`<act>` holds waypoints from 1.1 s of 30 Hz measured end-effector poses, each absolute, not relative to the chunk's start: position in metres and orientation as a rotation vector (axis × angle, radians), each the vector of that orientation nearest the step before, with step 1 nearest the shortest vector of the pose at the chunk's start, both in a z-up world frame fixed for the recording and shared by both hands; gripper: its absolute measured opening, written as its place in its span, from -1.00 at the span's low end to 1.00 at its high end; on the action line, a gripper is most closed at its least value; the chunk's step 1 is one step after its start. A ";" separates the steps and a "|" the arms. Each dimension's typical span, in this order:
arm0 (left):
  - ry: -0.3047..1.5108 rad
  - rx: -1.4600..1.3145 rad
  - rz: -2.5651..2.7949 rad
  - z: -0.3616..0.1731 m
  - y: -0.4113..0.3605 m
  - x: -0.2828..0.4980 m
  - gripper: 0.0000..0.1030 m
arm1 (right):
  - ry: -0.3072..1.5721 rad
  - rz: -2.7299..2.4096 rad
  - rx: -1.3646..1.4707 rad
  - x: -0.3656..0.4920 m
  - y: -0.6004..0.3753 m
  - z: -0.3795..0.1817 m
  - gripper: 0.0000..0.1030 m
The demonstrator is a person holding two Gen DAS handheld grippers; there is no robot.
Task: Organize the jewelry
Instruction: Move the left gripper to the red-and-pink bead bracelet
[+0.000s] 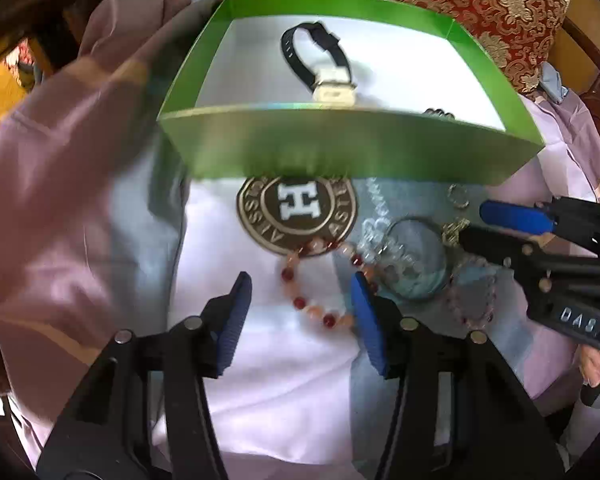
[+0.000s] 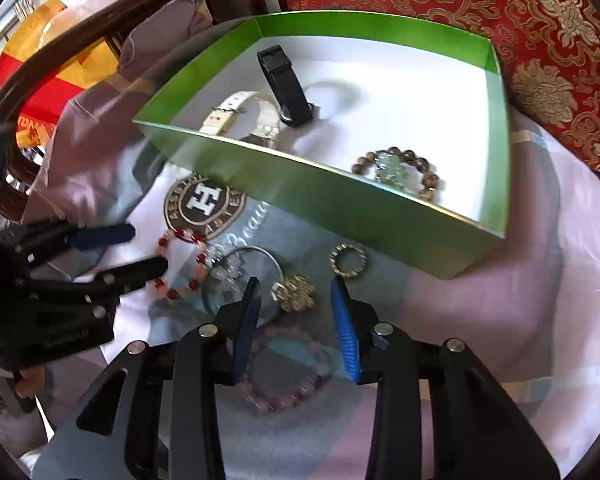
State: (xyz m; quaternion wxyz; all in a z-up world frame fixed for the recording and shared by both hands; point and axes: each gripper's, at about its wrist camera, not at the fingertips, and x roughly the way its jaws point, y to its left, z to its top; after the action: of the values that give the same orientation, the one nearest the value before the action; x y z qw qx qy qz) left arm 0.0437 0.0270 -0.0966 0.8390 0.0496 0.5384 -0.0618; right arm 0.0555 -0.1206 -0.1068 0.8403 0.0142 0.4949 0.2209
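Left wrist view is showing the left gripper (image 1: 300, 312) hovering with its jaws spread apart and holding nothing, straddling the red-and-peach bead bracelet (image 1: 320, 280), which is lying on the cloth in front of the green box (image 1: 340, 148); the gap looks sized to close on the beads. Inside the box a black-strapped watch (image 1: 320, 60) is already lying, so the box is apparently serving as the collecting place. Between the bracelet and the box's near wall, a round H emblem (image 1: 296, 212) is printed on the cloth. To the right of the bracelet, a thin wire bangle (image 1: 416, 260) is overlapping it, which could snag a lift. The right gripper (image 1: 496, 226) is reaching in from the right, close to the box's near wall.

Right wrist view is showing the right gripper (image 2: 296, 312), jaws also apart and empty, hanging over a gold flower charm (image 2: 298, 294) and a pale purple bead bracelet (image 2: 288, 372) in front of the box. A gold ring (image 2: 349, 259) is sitting just beside the box wall. Inside the box are lying a white watch (image 2: 244, 116) and a brown bead bracelet (image 2: 396, 174).
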 end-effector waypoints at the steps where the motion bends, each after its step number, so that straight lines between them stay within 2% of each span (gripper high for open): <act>1: 1.143 0.104 -0.130 -0.098 0.028 0.043 0.05 | 1.053 0.467 0.033 0.056 -0.118 -0.109 -0.27; 4: 1.160 0.101 -0.138 -0.104 0.029 0.041 0.08 | 1.083 0.430 -0.021 0.058 -0.110 -0.119 -0.27; 6: 1.171 0.088 -0.156 -0.109 0.026 0.043 0.01 | 1.085 0.427 -0.040 0.057 -0.110 -0.119 -0.43; 7: 1.182 0.078 -0.161 -0.112 0.028 0.042 -0.23 | 1.086 0.434 -0.034 0.057 -0.111 -0.117 -0.54; 9: 1.173 0.079 -0.153 -0.113 0.028 0.042 -0.41 | 1.076 0.435 -0.028 0.055 -0.115 -0.113 -0.55; 10: 1.176 0.077 -0.158 -0.113 0.027 0.042 -0.69 | 1.069 0.426 -0.030 0.055 -0.118 -0.112 -0.56; 11: 1.180 0.068 -0.164 -0.113 0.028 0.041 -0.81 | 1.062 0.415 -0.033 0.055 -0.120 -0.109 -0.57; 13: 1.185 0.054 -0.155 -0.111 0.032 0.039 -0.81 | 1.051 0.408 -0.022 0.056 -0.126 -0.104 -0.62; 33: 1.022 0.099 -0.109 -0.034 0.039 0.014 -0.87 | 1.008 0.399 0.000 0.051 -0.140 -0.085 -0.62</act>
State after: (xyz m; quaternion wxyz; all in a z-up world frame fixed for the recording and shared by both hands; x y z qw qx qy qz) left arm 0.0135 0.0385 -0.0338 0.8696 0.0473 0.4887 -0.0520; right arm 0.0505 -0.1402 -0.0855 0.8567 -0.0001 0.4797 0.1898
